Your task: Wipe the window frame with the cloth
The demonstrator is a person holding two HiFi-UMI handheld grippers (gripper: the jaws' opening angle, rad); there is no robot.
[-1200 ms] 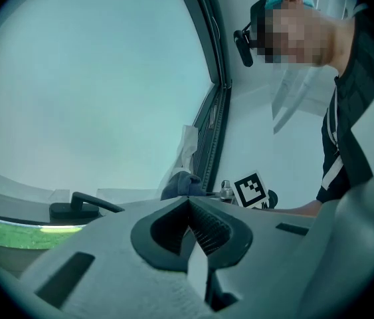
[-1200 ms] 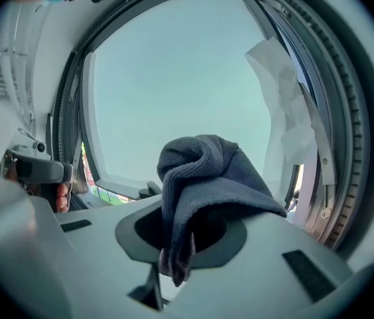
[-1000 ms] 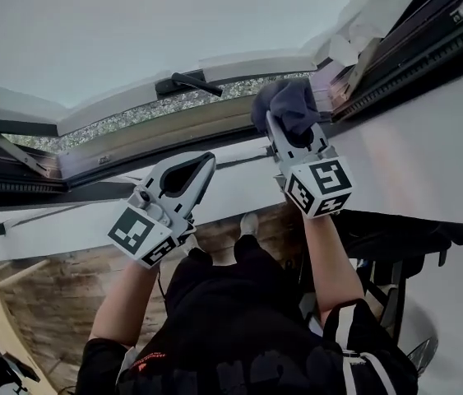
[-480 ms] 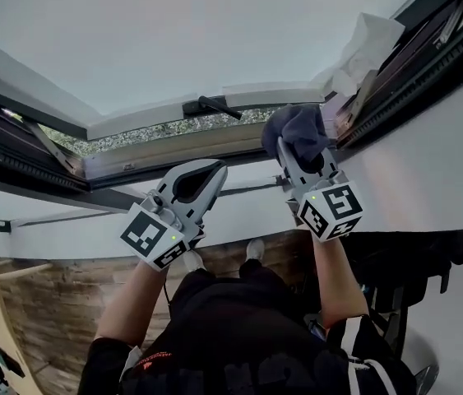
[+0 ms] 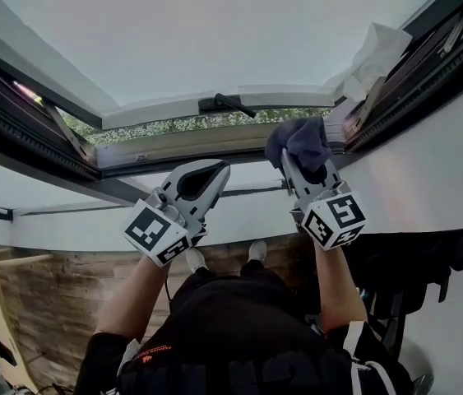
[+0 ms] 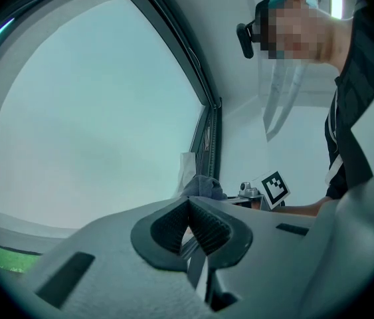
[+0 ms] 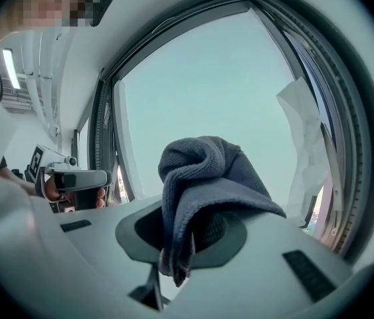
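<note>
In the head view, my right gripper point(image 5: 300, 156) is raised to the window frame point(image 5: 173, 156). Its jaws are clamped on the bunched grey cloth point(image 5: 298, 137), which stands proud of the tips so that fabric, not plastic, meets the frame. The cloth sits at the right end of the lower rail point(image 5: 215, 148), near the corner where a crumpled white sheet point(image 5: 375, 49) hangs. I cannot tell whether the cloth is actually touching the rail. My left gripper point(image 5: 215, 171) hovers lower and to the left, carrying nothing, and I judge it is only there for balance. The black handle point(image 5: 227, 103) juts out above the rail, left of the cloth, and I must steer round it. Leftward the rail runs bare, so that is my open lane for a stroke.

In the left gripper view, my jaws are pressed together at the tips with nothing between them. Beyond them, the cloth point(image 6: 203, 186) and the right gripper's marker cube point(image 6: 274, 187) lie off to my right, against the dark frame.

In the right gripper view, the cloth point(image 7: 203, 178) is pinched between the pads, with folds heaped above and a tail hanging below. The pane point(image 7: 213, 92) fills the space ahead. The frame edge curves in close on the right, with the white sheet point(image 7: 303, 131) near enough to snag, I'd guess. The left gripper point(image 7: 74, 177) is well apart on the other side.
</note>
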